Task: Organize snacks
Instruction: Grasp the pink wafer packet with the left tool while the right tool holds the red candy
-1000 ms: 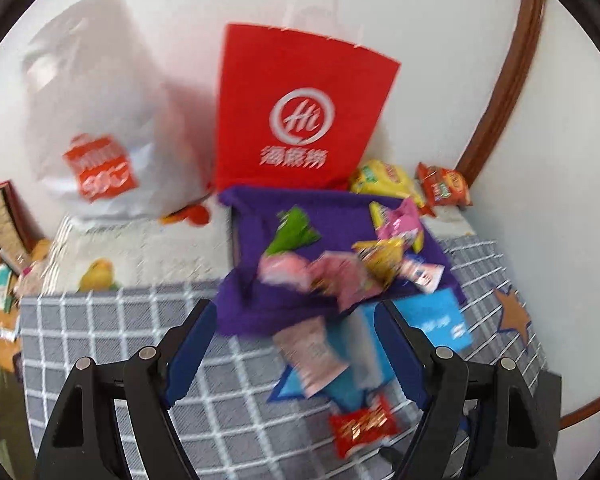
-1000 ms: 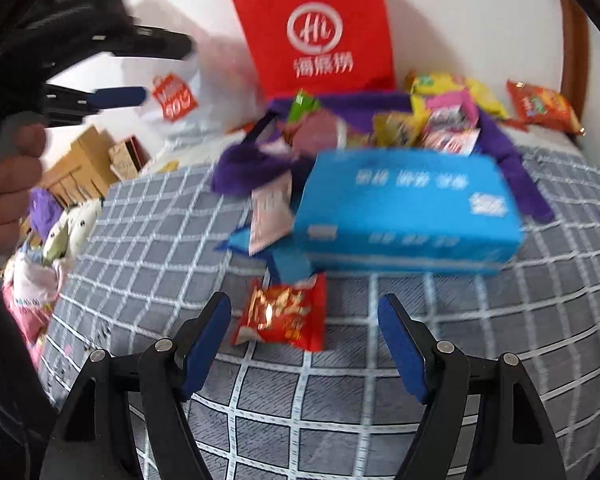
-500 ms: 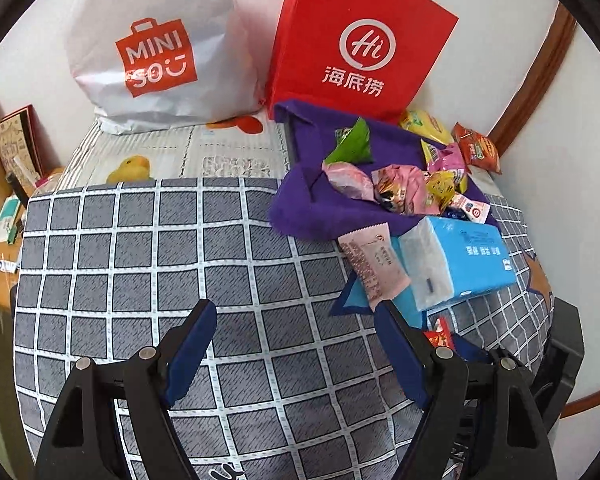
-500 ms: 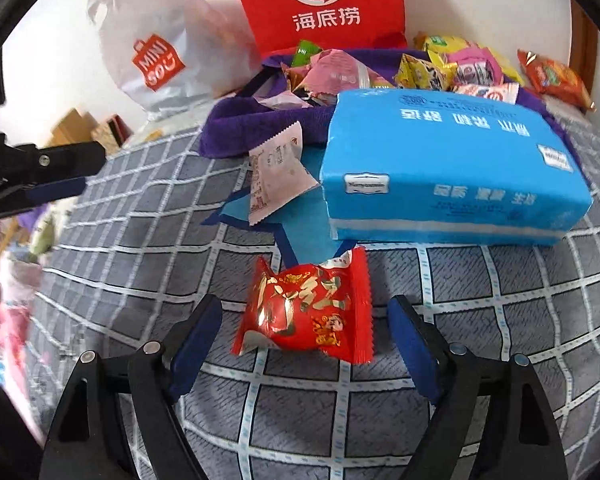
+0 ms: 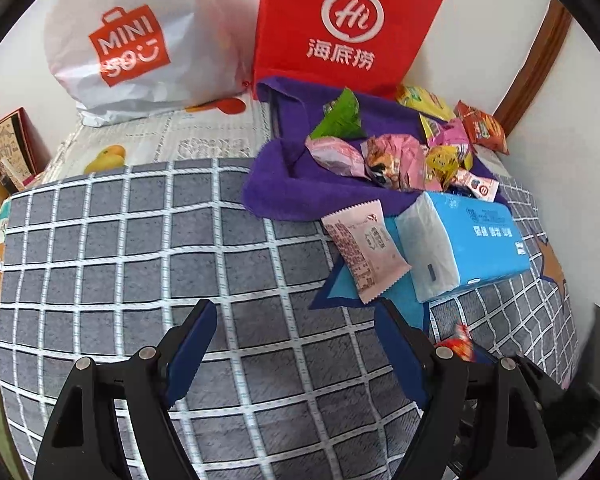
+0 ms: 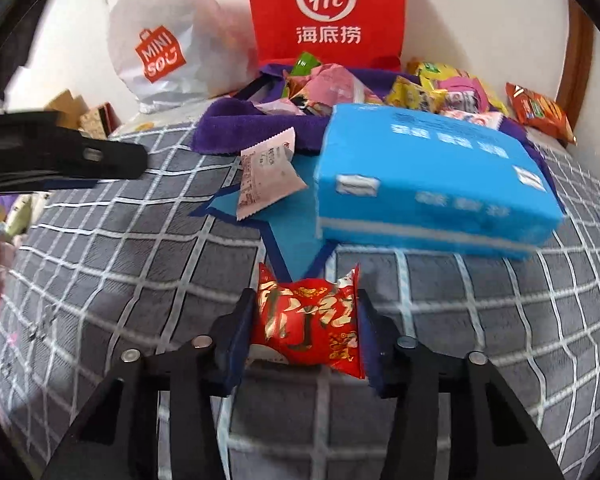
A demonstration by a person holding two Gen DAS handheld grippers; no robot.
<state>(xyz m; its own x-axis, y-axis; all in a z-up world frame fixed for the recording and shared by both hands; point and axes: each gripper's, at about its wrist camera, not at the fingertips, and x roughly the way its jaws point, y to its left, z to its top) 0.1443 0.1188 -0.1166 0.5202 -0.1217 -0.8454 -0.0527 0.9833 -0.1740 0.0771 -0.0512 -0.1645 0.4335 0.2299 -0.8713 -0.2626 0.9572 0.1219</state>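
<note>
Right wrist: right tongs [image 6: 304, 330] closing onto red snack packet [image 6: 306, 322], hiding its edges; left tongs [image 5: 295, 354] gape empty.

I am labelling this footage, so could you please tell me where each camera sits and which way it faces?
Left wrist: on the left gripper, angled down over the grey checked cloth; its own open blue-padded fingers show.
Right wrist: on the right gripper, jaws closing on the red foil snack packet; the left gripper shows too.
Shared: blue tissue pack, red paper bag, white plastic bag, purple towel.
</note>
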